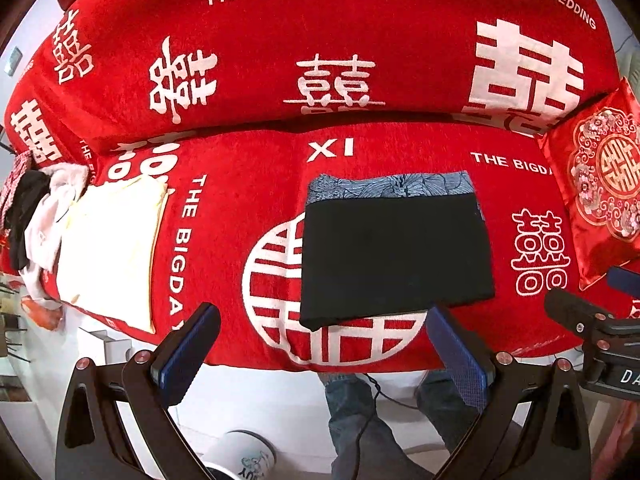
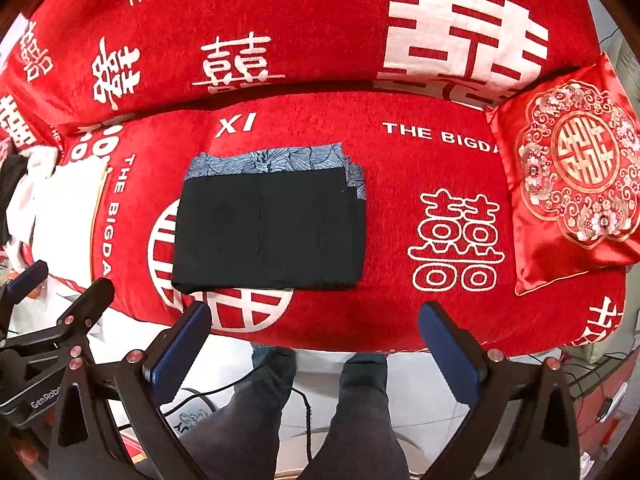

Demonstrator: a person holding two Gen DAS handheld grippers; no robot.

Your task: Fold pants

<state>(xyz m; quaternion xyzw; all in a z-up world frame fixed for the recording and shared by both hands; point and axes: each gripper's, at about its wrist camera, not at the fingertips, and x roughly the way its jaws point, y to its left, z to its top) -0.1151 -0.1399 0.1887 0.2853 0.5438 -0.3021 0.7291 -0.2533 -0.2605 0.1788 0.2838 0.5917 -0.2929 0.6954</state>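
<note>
Black pants [image 1: 394, 258], folded into rectangle, lie flat on red sofa cover [image 1: 248, 192], over blue patterned garment [image 1: 392, 186], mostly hidden. Cream folded cloth [image 1: 110, 252] far left; red embroidered cushion [image 2: 576, 172] right. Left gripper [image 1: 320, 344] and right gripper [image 2: 316, 340] spread wide, empty, near seat edge. White floor below, person's legs [image 2: 304, 416] cut off.

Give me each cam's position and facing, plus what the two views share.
Left wrist: on the left gripper, off the sofa's front edge, facing the folded black pants; jaws open, right gripper at right, person's legs below.
Right wrist: on the right gripper, same facing, pants left of centre; jaws open, left gripper at left, legs below.
Shared: pants, red sofa cover, embroidered cushion.
</note>
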